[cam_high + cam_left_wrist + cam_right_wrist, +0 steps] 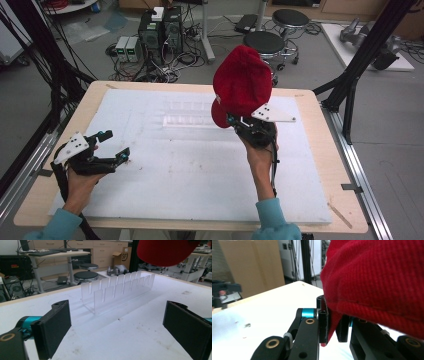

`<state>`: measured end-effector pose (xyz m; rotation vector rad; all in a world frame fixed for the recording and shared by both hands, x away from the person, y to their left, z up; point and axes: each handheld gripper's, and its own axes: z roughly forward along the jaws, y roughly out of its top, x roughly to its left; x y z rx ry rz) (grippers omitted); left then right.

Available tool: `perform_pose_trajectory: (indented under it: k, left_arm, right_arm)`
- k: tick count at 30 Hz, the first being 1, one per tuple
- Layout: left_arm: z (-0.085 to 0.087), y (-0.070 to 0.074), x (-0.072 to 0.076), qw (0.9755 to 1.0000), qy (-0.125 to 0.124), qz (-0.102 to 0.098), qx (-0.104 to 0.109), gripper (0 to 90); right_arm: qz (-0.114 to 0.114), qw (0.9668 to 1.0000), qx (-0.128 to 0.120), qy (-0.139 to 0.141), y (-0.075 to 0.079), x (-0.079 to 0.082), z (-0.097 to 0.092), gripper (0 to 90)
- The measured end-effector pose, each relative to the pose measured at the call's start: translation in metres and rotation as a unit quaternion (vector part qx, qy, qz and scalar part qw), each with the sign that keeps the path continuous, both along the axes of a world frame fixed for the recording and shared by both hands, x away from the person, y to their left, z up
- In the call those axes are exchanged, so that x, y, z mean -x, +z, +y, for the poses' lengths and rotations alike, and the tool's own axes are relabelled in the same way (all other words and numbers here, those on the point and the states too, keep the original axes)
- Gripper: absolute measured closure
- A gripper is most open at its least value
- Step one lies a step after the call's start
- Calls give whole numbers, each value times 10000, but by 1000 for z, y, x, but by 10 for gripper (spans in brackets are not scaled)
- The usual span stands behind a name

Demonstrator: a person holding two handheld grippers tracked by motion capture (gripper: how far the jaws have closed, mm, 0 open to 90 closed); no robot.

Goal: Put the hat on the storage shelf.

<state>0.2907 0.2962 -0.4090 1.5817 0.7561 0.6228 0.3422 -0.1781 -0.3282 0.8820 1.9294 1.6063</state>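
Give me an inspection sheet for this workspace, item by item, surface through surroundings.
Surface: white board on a wooden table, faintly smudged.
Job's things: red cap held up off the board; clear slotted rack standing empty.
Clutter: nothing seen.
Grippers: right gripper shut on the cap's edge; left gripper open, holding nothing, low over the board.
Cables: one trails from each gripper; a tangle lies on the floor beyond the table.
Surroundings: stools, computer towers, black frame posts.

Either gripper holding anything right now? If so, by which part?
The right gripper is shut on the red cap, pinching its lower edge near the brim, with the cap lifted off the table. The left gripper is open and holds nothing.
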Motion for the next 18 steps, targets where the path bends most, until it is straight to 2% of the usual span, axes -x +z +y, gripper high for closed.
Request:
perform_pose_trajectory:
  k: [2,7,11,18]
  left_arm:
    - [4,-5,4,9999,100,-115,7,83]
    - [12,-18,10,9995,276,-152,16,83]
    - [15,-23,12,9989,449,-152,23,83]
    - [18,-29,12,9986,500,-108,162,83]
  right_arm:
    - [-7,10000,15,-67,0,-6,-1,837]
    - [93,9996,181,-176,-3,-22,1,836]
    - [207,9994,207,-194,-7,-34,5,836]
    - [330,9985,372,-247,-16,-50,15,836]
